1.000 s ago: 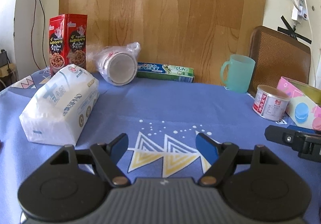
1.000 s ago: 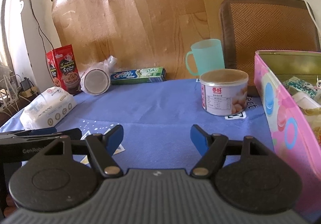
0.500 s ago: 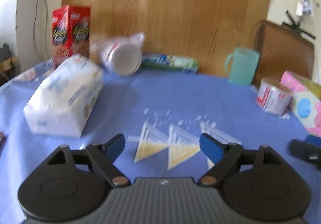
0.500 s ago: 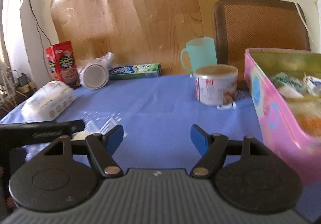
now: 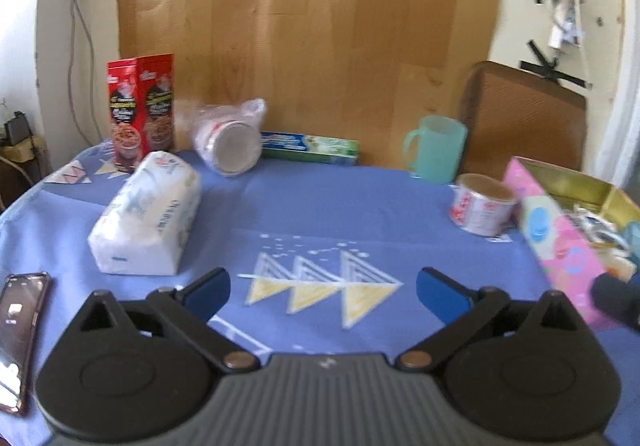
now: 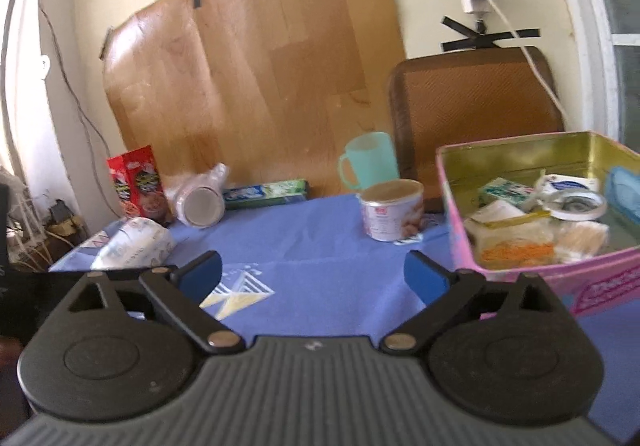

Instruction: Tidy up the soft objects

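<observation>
The white pack of tissues lies on its side on the left part of the bench, which is covered with a blue cloth printed with yellow triangles. Nothing touches the pack. Just behind it stands a red box, and beside that a jar wrapped in clear plastic lies tipped over, its round end facing the room. A long green and blue toothpaste box rests flat against the wooden board at the back. Further right are a pale green mug and a small tin can, standing near each other. Just past the can sits the pink tin box, open on top, with packets, a roll of tape and other small things inside it. A phone lies at the near left edge of the bench. The left tool hangs above the triangle print, well apart from the pack; its jaws have just been opening and now stand wide, with nothing between them. The right tool is above the cloth just left of the pink box; its jaws have also just been opening, stand wide and hold nothing. A brown chair back rises behind the bench on the right.
</observation>
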`<state>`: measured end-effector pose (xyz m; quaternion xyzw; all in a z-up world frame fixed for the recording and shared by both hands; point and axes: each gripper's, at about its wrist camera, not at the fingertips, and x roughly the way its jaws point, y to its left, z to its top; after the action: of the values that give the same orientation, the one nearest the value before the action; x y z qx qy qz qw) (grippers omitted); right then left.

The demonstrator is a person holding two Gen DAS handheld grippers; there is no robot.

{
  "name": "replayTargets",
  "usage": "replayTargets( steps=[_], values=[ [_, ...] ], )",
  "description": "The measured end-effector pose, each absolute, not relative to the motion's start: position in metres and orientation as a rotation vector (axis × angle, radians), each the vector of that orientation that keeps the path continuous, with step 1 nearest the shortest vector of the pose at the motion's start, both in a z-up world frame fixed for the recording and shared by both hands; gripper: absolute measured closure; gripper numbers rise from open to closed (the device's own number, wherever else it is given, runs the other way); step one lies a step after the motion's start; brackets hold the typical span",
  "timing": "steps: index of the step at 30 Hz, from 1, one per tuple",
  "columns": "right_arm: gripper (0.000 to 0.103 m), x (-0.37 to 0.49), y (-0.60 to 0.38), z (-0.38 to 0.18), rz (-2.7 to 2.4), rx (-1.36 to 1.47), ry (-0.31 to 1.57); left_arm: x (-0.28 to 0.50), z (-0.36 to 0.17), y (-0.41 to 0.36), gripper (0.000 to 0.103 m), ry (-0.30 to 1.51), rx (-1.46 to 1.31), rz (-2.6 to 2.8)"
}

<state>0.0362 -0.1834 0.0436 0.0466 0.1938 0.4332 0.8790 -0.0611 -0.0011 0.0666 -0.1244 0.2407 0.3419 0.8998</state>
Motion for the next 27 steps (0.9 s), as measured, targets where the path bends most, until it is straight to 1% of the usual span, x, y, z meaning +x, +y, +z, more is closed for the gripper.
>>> replayTargets(
  steps=[3, 5, 11, 17, 20, 27],
  values=[
    [0.000, 0.039, -0.194, 0.042, 0.887, 0.107, 0.426, -0.051, 0.069, -0.015, 0.000, 0.519, -0.251, 0.656],
    [0.000, 0.039, -0.206, 0.040, 0.873, 0.135, 0.430, -0.045, 0.068, -0.027, 0.000, 0.540, -0.240, 0.640],
    [0.000, 0.039, -0.241, 0.041, 0.753, 0.177, 0.369, -0.033, 0.066, -0.055, 0.000, 0.540, -0.179, 0.654],
    [0.000, 0.039, -0.243, 0.030, 0.732, 0.207, 0.398, -0.033, 0.058, -0.064, 0.000, 0.596, -0.204, 0.626],
    [0.000, 0.039, -0.246, 0.029, 0.735, 0.213, 0.406, -0.033, 0.059, -0.068, 0.000, 0.613, -0.172, 0.672],
    [0.000, 0.029, -0.248, 0.029, 0.764, 0.204, 0.397, -0.038, 0.064, -0.077, 0.000, 0.615, -0.155, 0.718]
  ],
)
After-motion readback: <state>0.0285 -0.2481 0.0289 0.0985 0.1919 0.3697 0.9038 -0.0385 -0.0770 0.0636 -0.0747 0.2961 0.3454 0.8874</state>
